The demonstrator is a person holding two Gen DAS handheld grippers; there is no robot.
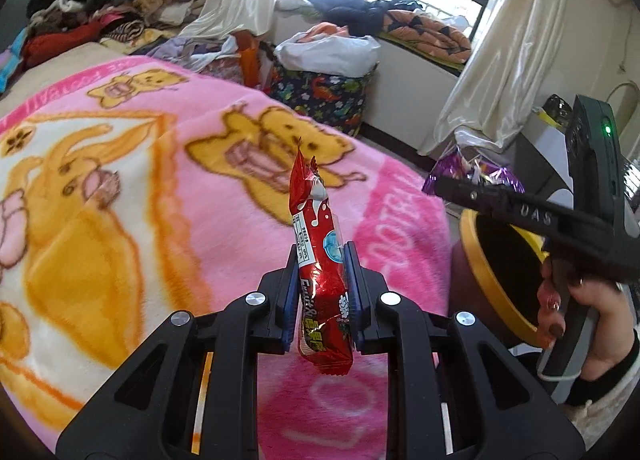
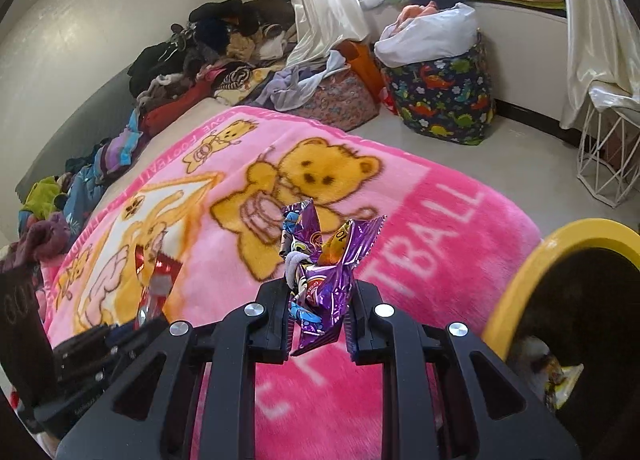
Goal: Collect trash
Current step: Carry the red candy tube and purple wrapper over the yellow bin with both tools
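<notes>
My left gripper is shut on a red snack wrapper that stands upright between its blue pads, above the pink bear blanket. My right gripper is shut on a crumpled purple foil wrapper. In the left wrist view the right gripper shows at the right with the purple wrapper at its tip, held by a hand over a dark bin with a yellow rim. That bin sits at the right of the right wrist view with a wrapper inside. The left gripper's red wrapper shows at the left there.
The blanket covers a bed. Piles of clothes lie along the wall. A dinosaur-print basket and an orange bag stand on the floor by the window ledge. A white wire stand is at the right.
</notes>
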